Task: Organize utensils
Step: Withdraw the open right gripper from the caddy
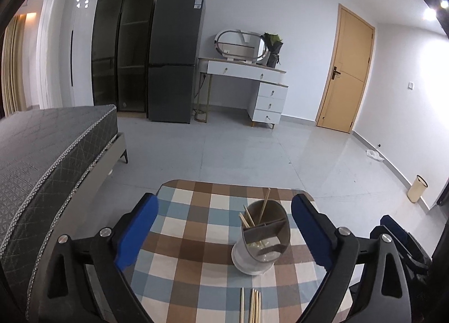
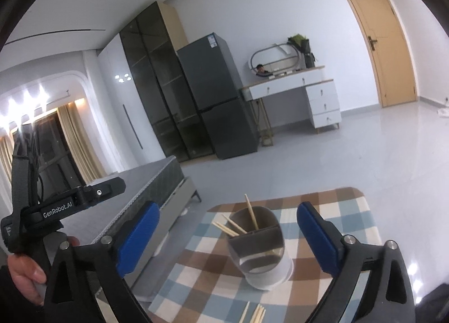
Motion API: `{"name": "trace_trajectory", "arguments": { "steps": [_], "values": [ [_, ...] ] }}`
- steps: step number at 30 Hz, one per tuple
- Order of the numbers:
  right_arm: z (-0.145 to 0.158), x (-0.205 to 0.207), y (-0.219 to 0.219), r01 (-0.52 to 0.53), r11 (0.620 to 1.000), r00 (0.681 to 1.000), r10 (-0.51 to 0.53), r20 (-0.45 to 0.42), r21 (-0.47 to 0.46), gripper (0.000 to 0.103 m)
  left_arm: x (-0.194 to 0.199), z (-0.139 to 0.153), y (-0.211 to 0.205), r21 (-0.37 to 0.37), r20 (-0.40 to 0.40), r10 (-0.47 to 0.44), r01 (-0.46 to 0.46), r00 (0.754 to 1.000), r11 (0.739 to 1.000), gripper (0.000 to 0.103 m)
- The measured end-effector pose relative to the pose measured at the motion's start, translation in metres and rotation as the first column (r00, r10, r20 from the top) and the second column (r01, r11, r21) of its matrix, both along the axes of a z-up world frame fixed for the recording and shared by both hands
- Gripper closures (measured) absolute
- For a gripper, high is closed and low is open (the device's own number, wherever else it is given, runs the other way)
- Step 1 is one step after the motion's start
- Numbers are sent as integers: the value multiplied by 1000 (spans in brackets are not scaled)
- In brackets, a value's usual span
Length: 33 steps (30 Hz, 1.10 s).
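A grey divided utensil holder [image 1: 262,239] stands on the checked tablecloth [image 1: 190,239] and has a few wooden chopsticks [image 1: 249,217] standing in it. More loose chopsticks [image 1: 252,306] lie flat on the cloth at the near edge. My left gripper [image 1: 224,227] is open and empty, raised above the table with the holder between its blue fingers [image 1: 140,225]. My right gripper [image 2: 227,236] is open and empty too, above the holder [image 2: 258,247] and its chopsticks [image 2: 233,227]. Loose chopsticks [image 2: 256,314] show at the bottom of the right wrist view.
A grey bed [image 1: 47,149] lies close to the table's left side. The left hand-held gripper body [image 2: 64,205] shows left in the right wrist view. A fridge [image 1: 174,62], a white vanity desk [image 1: 252,84] and a door [image 1: 348,70] stand far back. A beige bin [image 1: 418,188] sits by the right wall.
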State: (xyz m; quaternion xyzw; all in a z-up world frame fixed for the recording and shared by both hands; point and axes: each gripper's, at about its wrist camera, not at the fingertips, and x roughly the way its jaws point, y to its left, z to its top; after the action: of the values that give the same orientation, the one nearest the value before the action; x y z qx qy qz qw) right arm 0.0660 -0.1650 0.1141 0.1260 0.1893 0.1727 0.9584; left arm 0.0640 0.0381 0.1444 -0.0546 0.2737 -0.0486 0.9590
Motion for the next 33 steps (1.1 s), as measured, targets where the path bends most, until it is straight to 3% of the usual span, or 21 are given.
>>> {"name": "trace_trajectory", "arguments": {
  "steps": [8, 16, 33],
  "values": [
    [-16, -39, 16, 49, 997, 998, -46, 46, -63, 0, -28, -15, -1, 34, 50, 8, -9, 999, 999, 6],
    [-45, -68, 26, 94, 985, 994, -84, 74, -144, 0, -41, -37, -1, 40, 39, 3, -5, 999, 999, 6],
    [-108, -60, 24, 84, 972, 981, -119, -153, -217, 0, -38, -102, -9, 86, -100, 15, -7, 995, 996, 6]
  ]
}}
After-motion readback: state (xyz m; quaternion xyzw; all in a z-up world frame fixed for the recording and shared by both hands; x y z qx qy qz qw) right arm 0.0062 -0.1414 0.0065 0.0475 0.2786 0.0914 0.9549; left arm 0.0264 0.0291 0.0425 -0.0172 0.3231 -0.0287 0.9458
